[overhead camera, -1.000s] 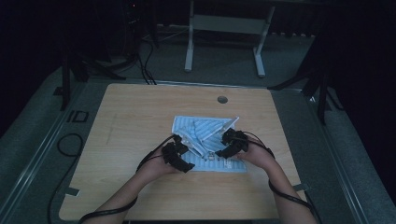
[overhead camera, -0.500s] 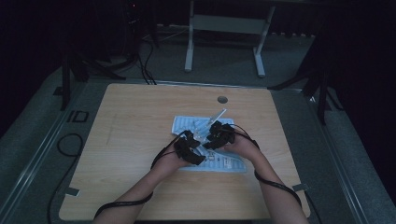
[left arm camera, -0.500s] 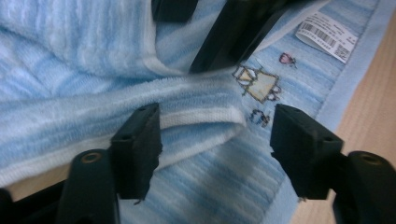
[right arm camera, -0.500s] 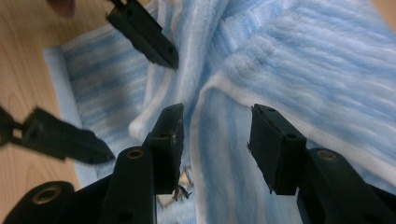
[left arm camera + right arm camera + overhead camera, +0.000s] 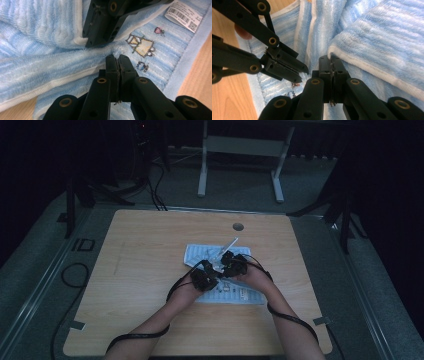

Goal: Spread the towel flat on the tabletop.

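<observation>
Light blue striped towel lies near the middle of the wooden surface, partly folded, one corner raised toward the far edge. Both grippers sit close together over the towel's middle. Left gripper: jaws have just been closing and now stand pressed together, tips down in the pile where a white-edged fold crosses; whether any cloth is pinched between them cannot be told. Right gripper: jaws likewise just closed, pads meeting, tips right at the white hem of a thick folded layer; a pinch on the hem cannot be confirmed. In the left gripper view the right gripper sits just beyond, near touching; a small printed figure and a white barcode label show on the flat layer. Towel's border lies against bare wood. A round grommet hole sits in the surface beyond the towel.
</observation>
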